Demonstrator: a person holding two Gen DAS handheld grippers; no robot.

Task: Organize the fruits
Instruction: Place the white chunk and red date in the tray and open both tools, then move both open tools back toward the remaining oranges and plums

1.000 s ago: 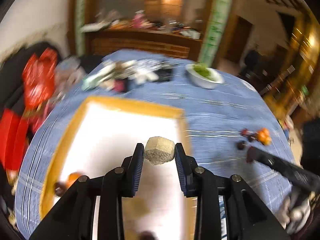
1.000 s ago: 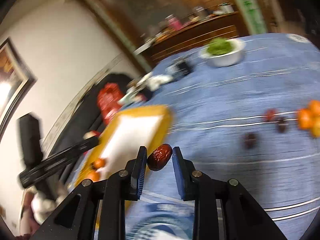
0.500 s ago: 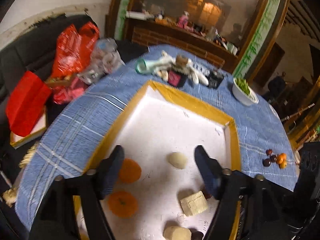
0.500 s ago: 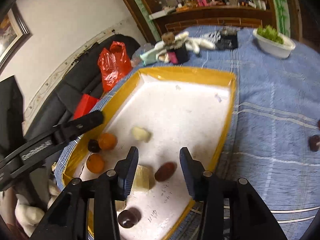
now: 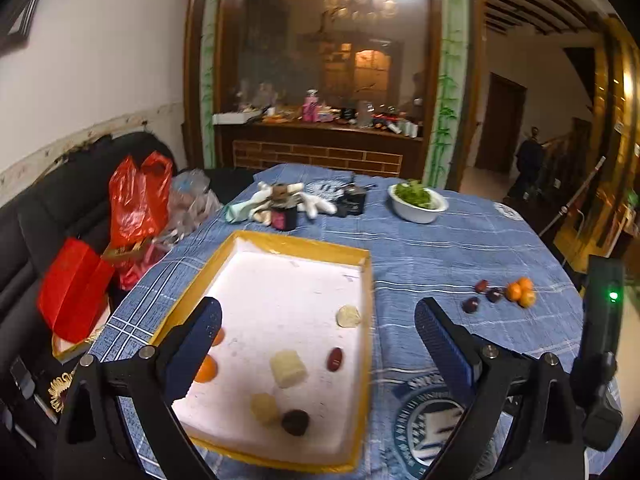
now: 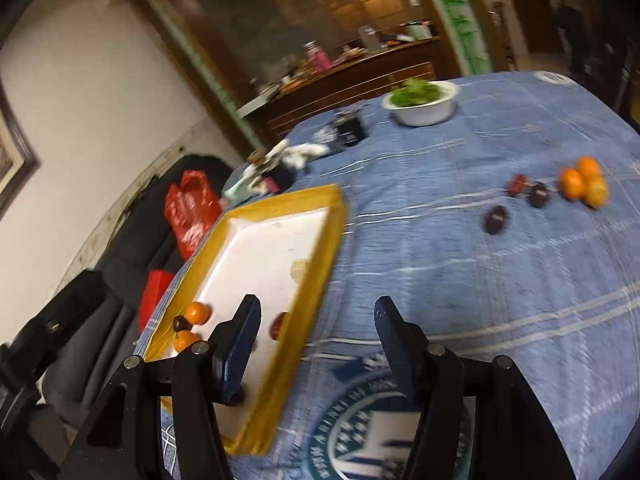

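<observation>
Both grippers are spread wide and empty above the bench with the blue checked cloth (image 5: 460, 248).

The left gripper (image 5: 318, 330) hangs over the yellow-rimmed white tray (image 5: 304, 246), the right gripper (image 6: 318, 324) over the tray's right rim and the cloth. In the tray lie a red date (image 5: 334, 359), a pale cube-shaped piece (image 5: 288, 368), two pale round pieces (image 5: 348, 316), a dark round fruit (image 5: 295, 422) and small oranges (image 5: 206, 369) at the left side. On the cloth, well apart to the right, three dark dates (image 6: 496, 219) and three small orange fruits (image 6: 582, 186) lie close together. A white bowl of greens (image 5: 418, 202) stands at the far side.
</observation>
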